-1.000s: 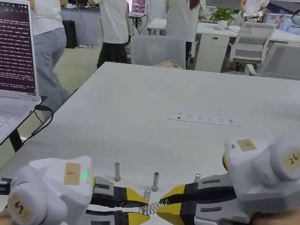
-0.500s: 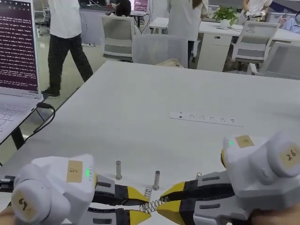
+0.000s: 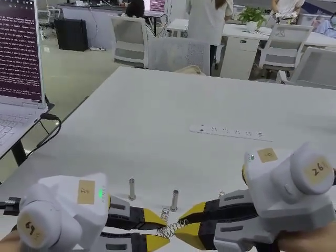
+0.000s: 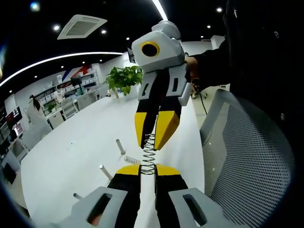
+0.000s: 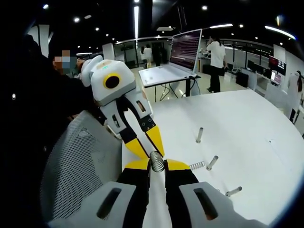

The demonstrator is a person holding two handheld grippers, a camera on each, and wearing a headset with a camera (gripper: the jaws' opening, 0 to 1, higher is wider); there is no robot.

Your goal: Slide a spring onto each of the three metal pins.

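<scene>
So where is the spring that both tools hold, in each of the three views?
Head view: held spring at bottom centre, between left tool and right tool.
Left gripper view: held spring at centre, rising from the near tips.
Right gripper view: held spring just below centre, seen end-on.
Shared landmark: the middle metal pin, beside a loose spring.

Head view: bright, even overhead light. The table (image 3: 157, 115) glares mildly; the pins (image 3: 132, 189) cast faint, soft shadows. The bottom edge is slightly soft. Gripper views: heavy fisheye bending toward the edges, with ceiling lights (image 4: 158, 8) flaring against dark surrounds. The spring (image 5: 156, 161), close to the lens, appears slightly out of focus.
</scene>
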